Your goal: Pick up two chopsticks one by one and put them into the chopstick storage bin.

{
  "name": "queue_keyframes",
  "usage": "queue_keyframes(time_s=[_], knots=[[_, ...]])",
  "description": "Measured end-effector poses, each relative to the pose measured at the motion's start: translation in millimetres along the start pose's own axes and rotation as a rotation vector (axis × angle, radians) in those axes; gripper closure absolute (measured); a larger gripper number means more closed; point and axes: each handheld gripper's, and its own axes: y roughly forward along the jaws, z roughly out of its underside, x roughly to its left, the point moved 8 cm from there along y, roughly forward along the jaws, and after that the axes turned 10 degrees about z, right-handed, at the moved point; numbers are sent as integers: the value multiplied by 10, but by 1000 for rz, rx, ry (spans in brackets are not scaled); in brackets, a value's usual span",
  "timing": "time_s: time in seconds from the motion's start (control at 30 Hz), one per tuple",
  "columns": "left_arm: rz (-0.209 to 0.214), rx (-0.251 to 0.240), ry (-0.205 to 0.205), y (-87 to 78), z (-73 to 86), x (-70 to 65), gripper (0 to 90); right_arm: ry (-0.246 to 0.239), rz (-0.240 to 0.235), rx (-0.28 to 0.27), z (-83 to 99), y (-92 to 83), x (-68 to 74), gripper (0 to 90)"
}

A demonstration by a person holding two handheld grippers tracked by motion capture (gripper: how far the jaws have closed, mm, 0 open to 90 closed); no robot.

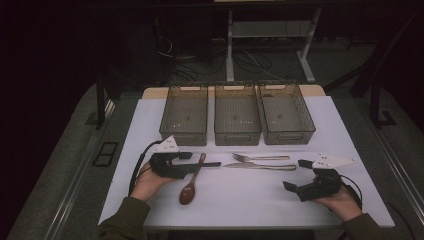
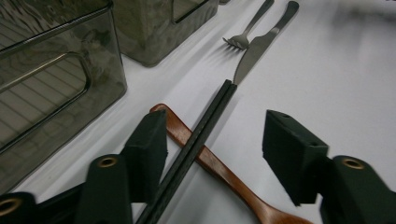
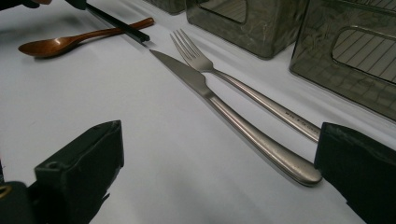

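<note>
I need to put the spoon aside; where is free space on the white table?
Free: the table between the wooden spoon and the right gripper, below the knife. Crowded: around the chopsticks, fork and three bins.

Three cams on one worktop: one overhead, two riding low.

The high view sits above the person's side, looking forward and down from well back, so the whole worktop and three bins fit. The left gripper view skims just above the surface, pointing along the chopsticks and wooden spoon toward the fork and knife. The right gripper view looks back across that same cutlery from the other end, very close.
</note>
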Motion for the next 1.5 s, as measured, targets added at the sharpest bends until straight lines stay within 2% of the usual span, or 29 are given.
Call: queue_keyframes(time_s=[0.27, 0.47, 0.57, 0.87, 1.07, 1.1, 1.5], knots=[[12, 40, -1, 116, -51, 88, 574, 2, 2, 3, 6, 1, 0, 9], [2, 89, 8, 201, -49, 162, 597, 4, 1, 5, 10, 0, -2, 9], [4, 114, -3, 218, 0, 189, 608, 4, -1, 4, 9, 0, -3, 9], [29, 140, -7, 267, 43, 174, 636, -1, -1, 8, 24, -10, 3, 9], [40, 131, 7, 345, 9, 141, 649, -3, 1, 9, 27, -7, 0, 9], [41, 141, 20, 360, 8, 140, 649, -2, 0, 9, 27, -6, 2, 9], [56, 181, 57, 534, -58, 89, 649, 1, -2, 8, 24, -9, 3, 9]])
